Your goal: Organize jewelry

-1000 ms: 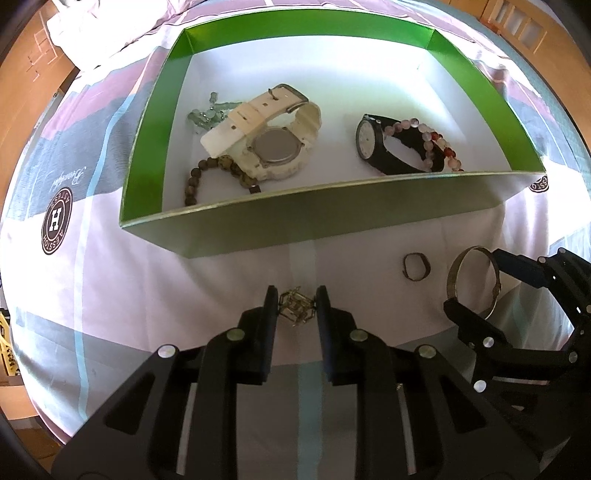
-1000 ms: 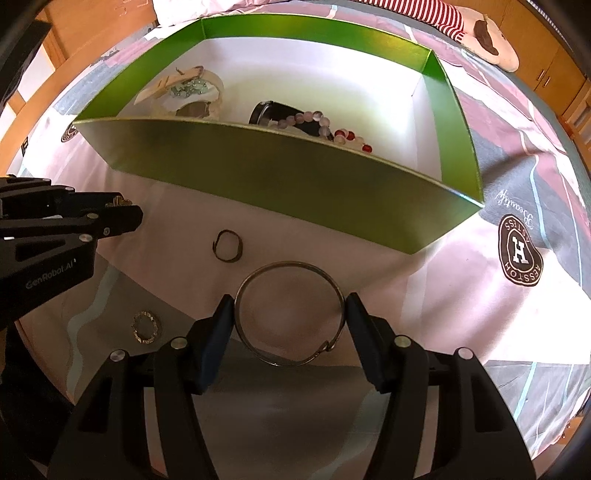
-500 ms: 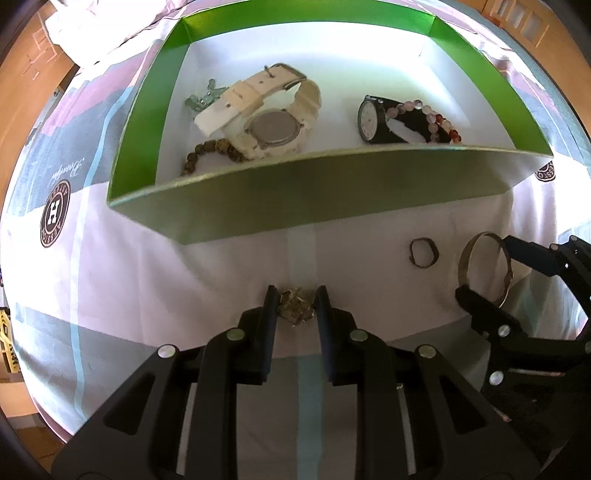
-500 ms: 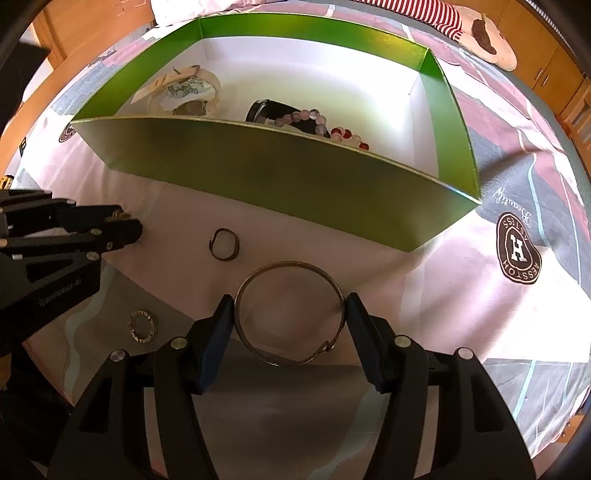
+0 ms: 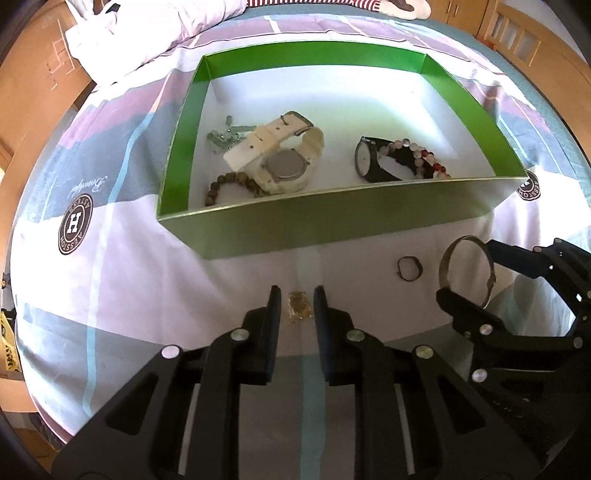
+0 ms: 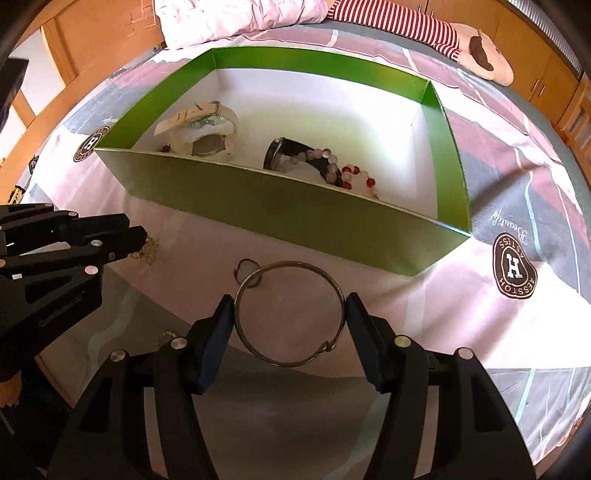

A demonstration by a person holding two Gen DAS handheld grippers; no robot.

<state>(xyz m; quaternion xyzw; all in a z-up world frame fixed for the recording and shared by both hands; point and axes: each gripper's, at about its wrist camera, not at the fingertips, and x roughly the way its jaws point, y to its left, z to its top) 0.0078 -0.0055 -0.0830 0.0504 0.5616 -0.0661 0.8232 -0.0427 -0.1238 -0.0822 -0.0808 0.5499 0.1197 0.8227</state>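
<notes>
On the patterned bedsheet (image 6: 480, 317), the right claw (image 6: 290, 314) grips a bangle (image 6: 291, 314); the left claw (image 5: 297, 308) pinches a gold trinket (image 5: 298, 311).

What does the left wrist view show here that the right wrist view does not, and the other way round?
Only the left wrist view shows the pale green beads in the box's far left corner.

Only the right wrist view shows the small gold ring on the bedspread and the striped plush toy.

Both show the green box, white watch, black watch, bangle held in the right gripper, and the gold trinket between the left gripper fingers.
</notes>
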